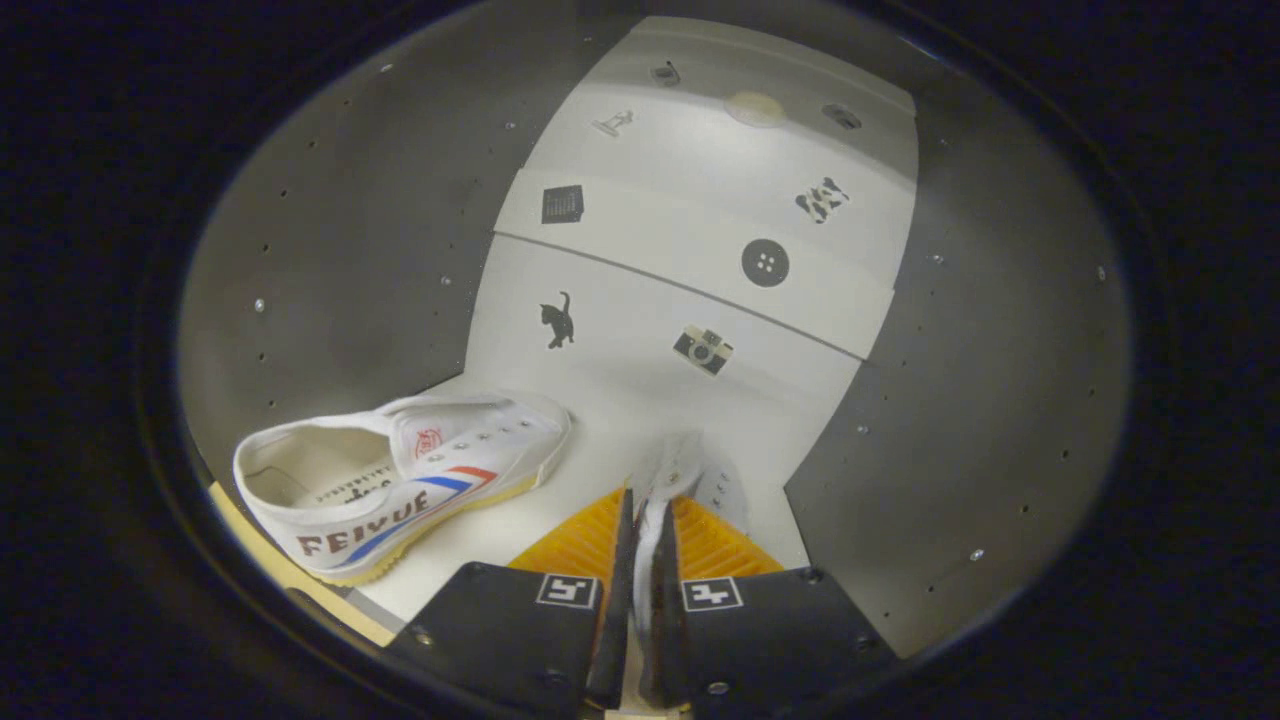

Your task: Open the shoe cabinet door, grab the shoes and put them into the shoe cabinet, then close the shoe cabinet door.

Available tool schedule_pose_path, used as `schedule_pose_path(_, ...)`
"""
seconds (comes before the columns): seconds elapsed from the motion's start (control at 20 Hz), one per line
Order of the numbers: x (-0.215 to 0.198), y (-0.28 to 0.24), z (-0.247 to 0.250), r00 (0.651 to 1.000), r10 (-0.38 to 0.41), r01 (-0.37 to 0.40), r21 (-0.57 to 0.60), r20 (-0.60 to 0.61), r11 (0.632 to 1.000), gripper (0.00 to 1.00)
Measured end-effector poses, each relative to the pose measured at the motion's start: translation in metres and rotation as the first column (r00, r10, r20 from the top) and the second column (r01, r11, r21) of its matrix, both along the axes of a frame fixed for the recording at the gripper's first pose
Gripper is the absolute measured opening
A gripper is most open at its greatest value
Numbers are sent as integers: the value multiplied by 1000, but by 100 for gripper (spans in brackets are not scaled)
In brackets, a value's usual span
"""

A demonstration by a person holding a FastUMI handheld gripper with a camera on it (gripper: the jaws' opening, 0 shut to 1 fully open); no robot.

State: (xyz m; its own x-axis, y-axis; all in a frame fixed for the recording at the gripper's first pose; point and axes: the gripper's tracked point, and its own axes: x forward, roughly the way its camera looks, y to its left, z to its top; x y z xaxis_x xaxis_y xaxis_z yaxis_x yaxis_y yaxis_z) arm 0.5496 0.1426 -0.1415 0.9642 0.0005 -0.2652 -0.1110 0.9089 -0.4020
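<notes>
White canvas of the second shoe point(690, 475) sat pinched between your gripper point(652, 520) fingers inside the shoe cabinet point(350, 250), the first shoe point(400, 485) resting left of them.

The second shoe point(690, 480) is mostly hidden: only a thin strip of its white edge shows, pinched between the two fingers of the gripper point(645, 520), with a blurred bit of its upper just beyond them, so its full shape cannot be told. The first shoe point(400, 490) has its heel and sole cut off where the view ends. The small stickers point(665, 72) highest on the cabinet's back panel point(640, 330) are too small and blurred to tell what they picture.
</notes>
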Motion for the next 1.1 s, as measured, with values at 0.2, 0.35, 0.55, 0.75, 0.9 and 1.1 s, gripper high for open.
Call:
schedule_pose_path(0.2, -15, -1, 47, 984, -37, 37, 0, 172, 999, 38)
schedule_pose_path(0.35, -44, 16, 69, 974, -34, 23, 52, 226, 998, 51)
schedule_pose_path(0.55, -97, 38, 101, 964, -27, -5, 118, 266, 993, 79)
schedule_pose_path(0.75, -153, 50, 113, 970, -38, -12, 205, 240, 979, 100)
schedule_pose_path(0.9, -198, 50, 121, 978, -52, -4, 269, 203, 963, 100)
schedule_pose_path(1.1, -261, 36, 158, 963, -83, -6, 332, 254, 943, 100)
